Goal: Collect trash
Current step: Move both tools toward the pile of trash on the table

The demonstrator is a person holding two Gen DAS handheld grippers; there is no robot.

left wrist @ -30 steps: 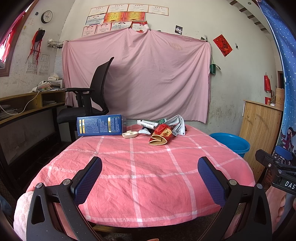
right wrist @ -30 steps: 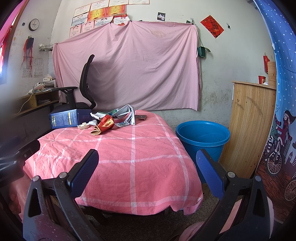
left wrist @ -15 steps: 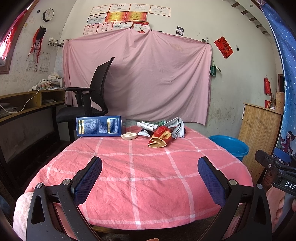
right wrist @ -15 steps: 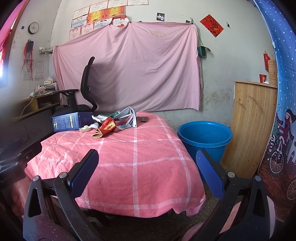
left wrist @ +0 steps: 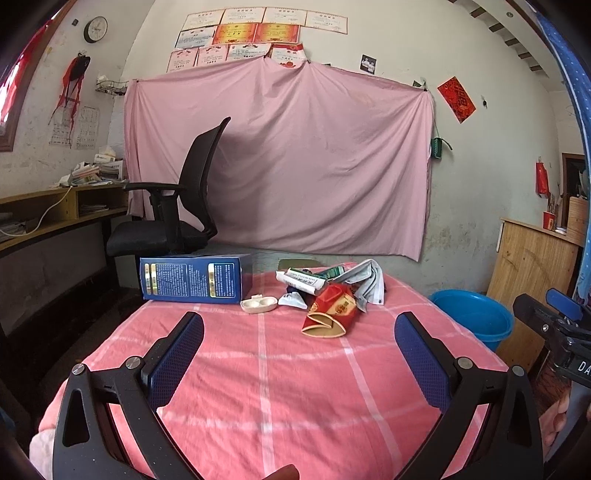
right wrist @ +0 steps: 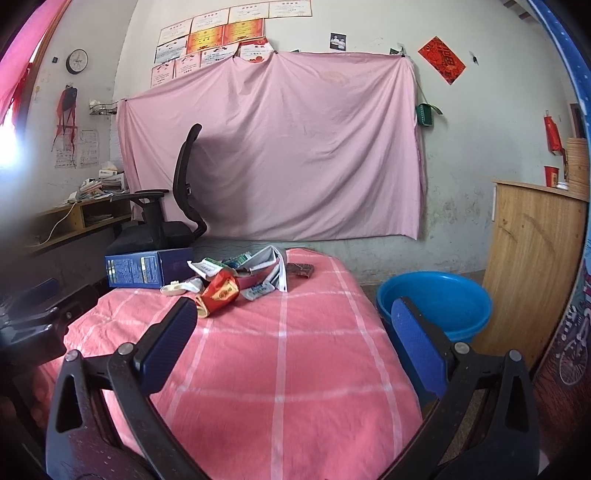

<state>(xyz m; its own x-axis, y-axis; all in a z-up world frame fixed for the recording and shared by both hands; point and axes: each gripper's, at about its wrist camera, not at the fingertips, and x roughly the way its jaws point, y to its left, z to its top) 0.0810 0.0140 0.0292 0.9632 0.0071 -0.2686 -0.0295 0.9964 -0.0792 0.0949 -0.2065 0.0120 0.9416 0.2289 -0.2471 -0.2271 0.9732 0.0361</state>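
Wide-open right gripper point(right wrist: 295, 339) frames a pink table point(right wrist: 280, 369); trash pile point(right wrist: 236, 273) (mid-frame) sits left of the blue basin point(right wrist: 436, 306).

A lived-in room in a modest home, doubling as a study. Rough plaster walls carry a clock point(left wrist: 95, 29), framed certificates point(left wrist: 255, 33) and a red paper charm point(left wrist: 456, 99). A pink sheet point(left wrist: 295, 158) hangs across the back wall. A black office chair point(left wrist: 177, 206) stands by a wooden desk point(left wrist: 55, 210) stacked with papers. A table point(left wrist: 266, 387) wears a pink checked cloth, with a blue basin point(right wrist: 436, 306) and wooden cabinet point(right wrist: 532, 266) beside it.
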